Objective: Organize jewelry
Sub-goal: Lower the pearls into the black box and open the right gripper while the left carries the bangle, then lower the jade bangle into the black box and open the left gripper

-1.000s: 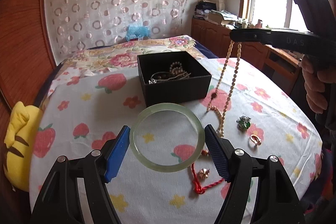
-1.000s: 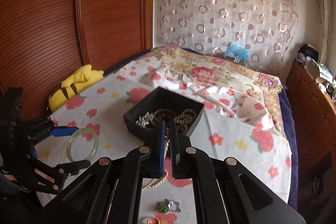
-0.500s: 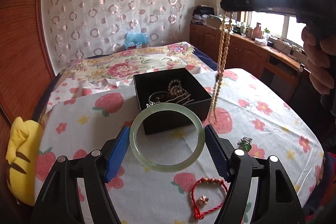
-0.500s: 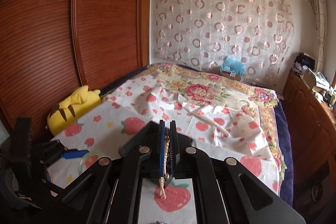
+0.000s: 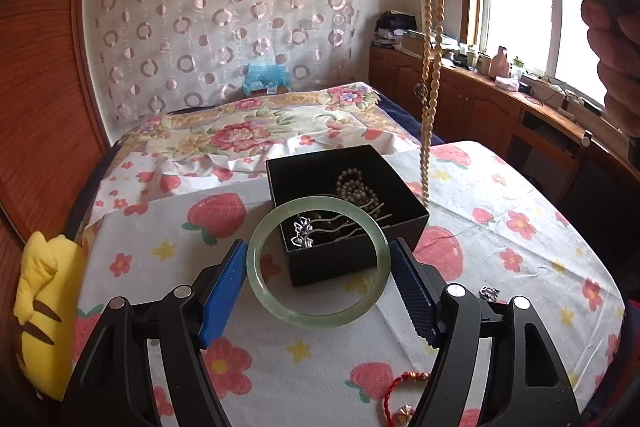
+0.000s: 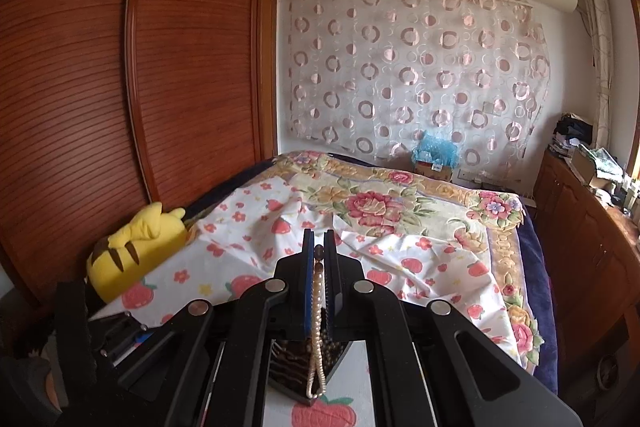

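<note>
right gripper (image 6: 319, 267) pinched tight on bead necklace (image 5: 430, 75), held high so the strand hangs clear above the black box (image 5: 348, 223) at 12 o'clock | left gripper (image 5: 318, 281) part-open, clasping jade bangle (image 5: 318, 261) across its width — box next, I'd guess

Each black hand-held gripper (image 5: 318, 291) (image 6: 319, 259) has blue textured pads (image 5: 222, 293) and silver screws (image 5: 455, 290).

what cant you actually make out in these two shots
- Left wrist view: the red cord bracelet is partly hidden behind the left gripper finger.
- Right wrist view: the black jewelry box is mostly hidden by the right gripper.
- Right wrist view: the jade bangle is not visible.
</note>
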The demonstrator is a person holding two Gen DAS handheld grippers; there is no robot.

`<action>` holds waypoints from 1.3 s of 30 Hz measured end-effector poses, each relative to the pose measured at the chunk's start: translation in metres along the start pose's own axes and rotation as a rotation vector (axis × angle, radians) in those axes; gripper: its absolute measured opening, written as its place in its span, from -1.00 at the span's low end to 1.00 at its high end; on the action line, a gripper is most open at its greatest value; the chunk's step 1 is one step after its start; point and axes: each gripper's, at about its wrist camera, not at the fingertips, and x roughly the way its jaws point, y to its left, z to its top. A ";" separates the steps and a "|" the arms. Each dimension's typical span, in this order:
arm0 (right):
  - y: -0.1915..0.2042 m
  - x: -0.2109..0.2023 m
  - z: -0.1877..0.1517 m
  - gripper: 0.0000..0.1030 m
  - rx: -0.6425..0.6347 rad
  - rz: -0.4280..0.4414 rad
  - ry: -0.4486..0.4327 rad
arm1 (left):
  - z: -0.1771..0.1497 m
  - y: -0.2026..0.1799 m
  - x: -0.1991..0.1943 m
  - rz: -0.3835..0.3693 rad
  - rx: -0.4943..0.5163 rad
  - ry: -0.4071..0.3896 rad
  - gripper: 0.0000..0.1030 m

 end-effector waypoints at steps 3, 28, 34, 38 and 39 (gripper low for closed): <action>-0.002 0.004 0.005 -0.90 0.014 0.000 0.001 | 0.004 0.001 0.004 0.004 0.000 0.000 0.34; -0.014 0.098 -0.104 -0.63 0.118 0.065 0.255 | 0.026 0.010 0.055 0.060 -0.018 0.048 0.34; -0.033 0.089 -0.118 -0.44 0.121 0.031 0.259 | 0.027 0.006 0.069 0.057 -0.021 0.068 0.34; -0.045 0.079 -0.133 -0.44 0.129 0.011 0.262 | 0.033 0.002 0.079 0.060 -0.009 0.075 0.34; -0.048 0.078 -0.136 -0.44 0.130 0.007 0.263 | 0.034 0.001 0.080 0.060 -0.005 0.075 0.34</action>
